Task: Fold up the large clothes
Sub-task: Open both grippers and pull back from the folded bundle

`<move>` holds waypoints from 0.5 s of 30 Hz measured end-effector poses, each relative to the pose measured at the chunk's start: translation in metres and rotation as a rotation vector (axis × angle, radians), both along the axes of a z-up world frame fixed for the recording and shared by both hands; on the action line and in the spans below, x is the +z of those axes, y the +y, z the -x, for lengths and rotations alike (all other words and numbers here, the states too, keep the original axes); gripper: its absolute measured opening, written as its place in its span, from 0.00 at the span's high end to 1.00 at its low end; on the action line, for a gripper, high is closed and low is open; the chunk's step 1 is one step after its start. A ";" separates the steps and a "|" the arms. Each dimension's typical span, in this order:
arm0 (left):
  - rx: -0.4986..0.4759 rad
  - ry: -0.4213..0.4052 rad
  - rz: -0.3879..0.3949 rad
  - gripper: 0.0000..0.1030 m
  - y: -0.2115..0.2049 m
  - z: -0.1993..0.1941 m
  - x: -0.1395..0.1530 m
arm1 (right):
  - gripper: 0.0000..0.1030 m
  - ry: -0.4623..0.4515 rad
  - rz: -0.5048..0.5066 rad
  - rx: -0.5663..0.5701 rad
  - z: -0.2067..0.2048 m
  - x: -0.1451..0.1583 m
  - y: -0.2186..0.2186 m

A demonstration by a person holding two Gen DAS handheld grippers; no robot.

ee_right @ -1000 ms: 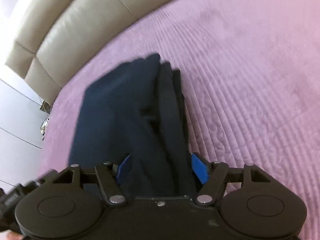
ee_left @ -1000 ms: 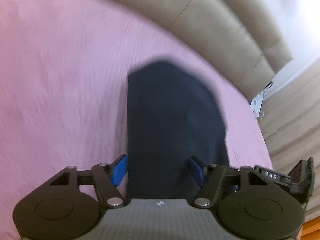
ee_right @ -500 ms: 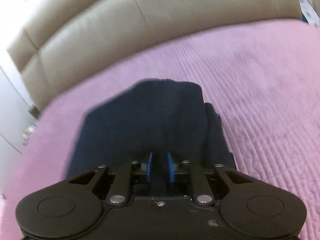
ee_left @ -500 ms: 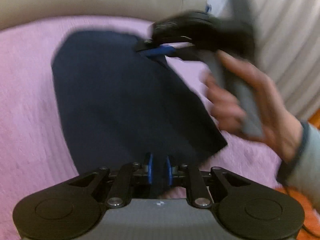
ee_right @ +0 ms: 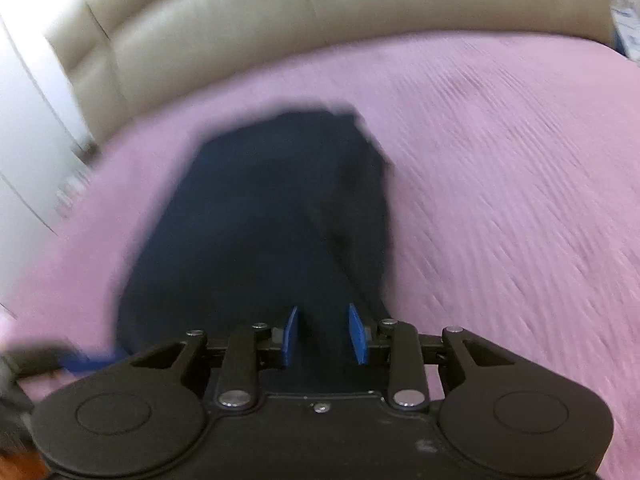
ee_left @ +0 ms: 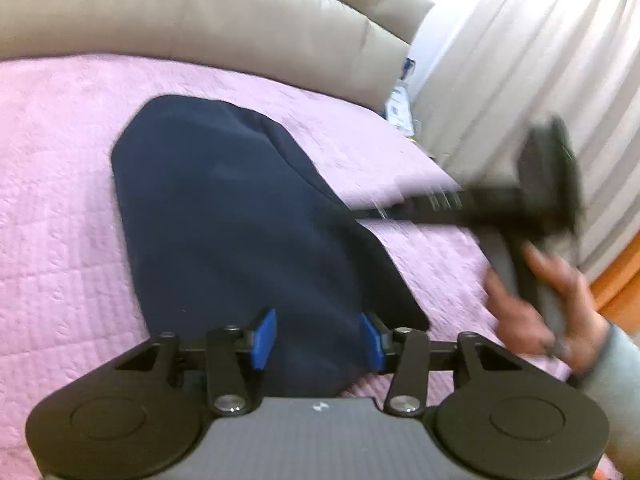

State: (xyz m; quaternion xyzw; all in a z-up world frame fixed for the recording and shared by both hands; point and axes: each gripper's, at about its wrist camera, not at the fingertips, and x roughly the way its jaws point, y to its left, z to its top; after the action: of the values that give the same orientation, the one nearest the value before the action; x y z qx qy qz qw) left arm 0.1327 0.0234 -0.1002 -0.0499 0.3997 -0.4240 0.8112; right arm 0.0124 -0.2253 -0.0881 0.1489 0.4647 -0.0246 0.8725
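Observation:
A dark navy garment [ee_left: 224, 216] lies folded into a long flat shape on the pink quilted bedspread [ee_left: 52, 208]. My left gripper [ee_left: 318, 338] is open, its blue pads on either side of the garment's near end. In the left wrist view the right gripper's body [ee_left: 536, 196] shows blurred, held in a hand to the right, above the garment's right edge. In the right wrist view the garment [ee_right: 272, 216] runs away from my right gripper [ee_right: 323, 334], whose blue pads stand apart over the near end with nothing held between them.
A beige padded headboard [ee_left: 224, 12] runs along the far side of the bed. Pale curtains [ee_left: 532, 60] hang at the right, with small items on a bedside surface [ee_left: 400, 100]. An orange wood floor edge [ee_left: 620, 280] shows at the right.
Both grippers were shut on the garment's near end half a second ago and have opened and let it go. The right gripper has swung right and lower in the left wrist view.

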 end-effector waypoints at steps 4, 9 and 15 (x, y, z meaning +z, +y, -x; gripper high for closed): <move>0.020 -0.021 -0.110 0.60 -0.012 0.004 -0.008 | 0.60 0.089 -0.112 -0.139 0.002 -0.014 -0.011; 0.061 -0.083 -0.148 0.60 -0.017 0.007 0.012 | 0.58 -0.039 -0.045 -0.145 0.018 0.050 0.009; 0.142 -0.351 -0.239 0.53 0.000 0.037 0.120 | 0.23 -0.241 0.048 -0.117 0.059 0.149 0.058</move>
State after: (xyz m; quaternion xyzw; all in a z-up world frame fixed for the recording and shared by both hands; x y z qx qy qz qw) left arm 0.0958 0.0238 0.0200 0.0930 0.2954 -0.3174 0.8963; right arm -0.0461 -0.1672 0.0609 0.1567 0.3463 -0.0683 0.9224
